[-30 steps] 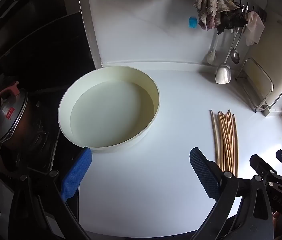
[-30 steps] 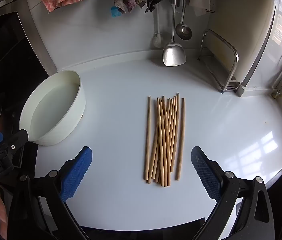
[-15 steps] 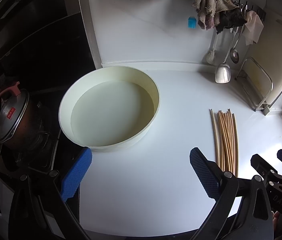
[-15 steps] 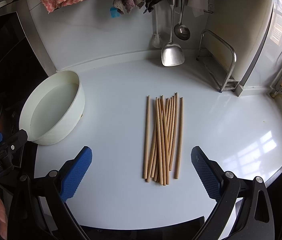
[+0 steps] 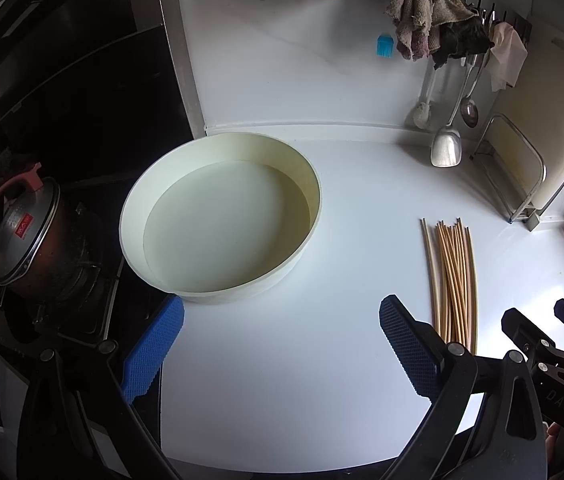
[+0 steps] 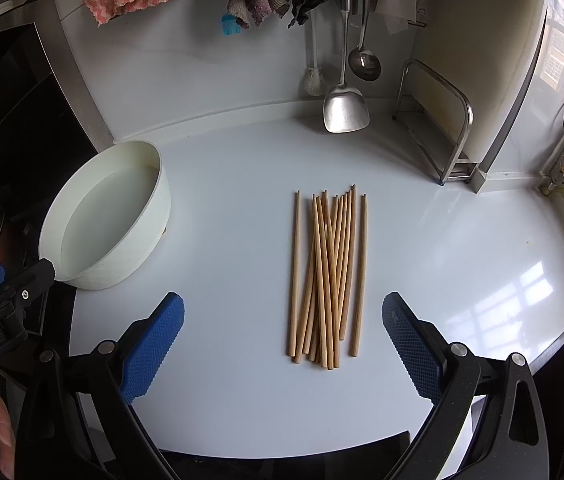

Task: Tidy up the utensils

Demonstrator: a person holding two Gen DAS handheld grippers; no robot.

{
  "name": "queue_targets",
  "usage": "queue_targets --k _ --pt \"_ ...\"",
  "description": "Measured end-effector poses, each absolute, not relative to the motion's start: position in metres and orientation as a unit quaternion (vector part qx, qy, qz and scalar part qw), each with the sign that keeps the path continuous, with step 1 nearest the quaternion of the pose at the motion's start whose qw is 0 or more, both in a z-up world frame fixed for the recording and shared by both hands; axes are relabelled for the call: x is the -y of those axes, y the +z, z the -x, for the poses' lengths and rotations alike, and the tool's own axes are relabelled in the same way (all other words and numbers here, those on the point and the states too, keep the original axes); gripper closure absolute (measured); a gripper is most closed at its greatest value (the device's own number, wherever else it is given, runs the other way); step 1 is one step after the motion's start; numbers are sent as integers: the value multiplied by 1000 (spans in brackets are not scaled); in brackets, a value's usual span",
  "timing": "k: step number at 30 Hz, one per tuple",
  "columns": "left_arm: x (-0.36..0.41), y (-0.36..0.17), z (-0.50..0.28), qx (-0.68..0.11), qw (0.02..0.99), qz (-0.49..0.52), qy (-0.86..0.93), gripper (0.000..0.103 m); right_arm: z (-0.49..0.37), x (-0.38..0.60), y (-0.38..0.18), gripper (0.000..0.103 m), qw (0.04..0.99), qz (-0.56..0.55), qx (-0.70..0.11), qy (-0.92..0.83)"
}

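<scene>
Now the right gripper (image 6: 282, 344) is hovering, jaws spread wide and empty, over the chopsticks (image 6: 328, 276) lying loosely bundled on the counter (image 6: 442, 260) beside the basin (image 6: 154, 200), the left gripper (image 5: 278, 352) likewise released, so squaring up across mid-bundle looks wisest.

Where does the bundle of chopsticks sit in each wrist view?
Left wrist: chopsticks lie at right, beyond the open left gripper's right finger.
Right wrist: chopsticks lie centre, ahead of the open right gripper.
Shared landmark: the white basin, left of them.
</scene>
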State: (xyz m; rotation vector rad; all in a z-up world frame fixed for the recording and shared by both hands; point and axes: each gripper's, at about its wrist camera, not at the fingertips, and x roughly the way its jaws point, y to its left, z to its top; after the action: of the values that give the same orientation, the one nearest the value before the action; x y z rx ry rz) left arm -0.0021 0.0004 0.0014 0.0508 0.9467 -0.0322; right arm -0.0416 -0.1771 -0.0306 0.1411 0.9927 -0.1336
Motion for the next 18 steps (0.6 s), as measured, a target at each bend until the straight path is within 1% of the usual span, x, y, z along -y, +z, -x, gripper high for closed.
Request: queue_targets --k 18 --pt "-8 2 3 -461 887 -27 -16 6 40 175 -31 8 874 -67 -477 -64"
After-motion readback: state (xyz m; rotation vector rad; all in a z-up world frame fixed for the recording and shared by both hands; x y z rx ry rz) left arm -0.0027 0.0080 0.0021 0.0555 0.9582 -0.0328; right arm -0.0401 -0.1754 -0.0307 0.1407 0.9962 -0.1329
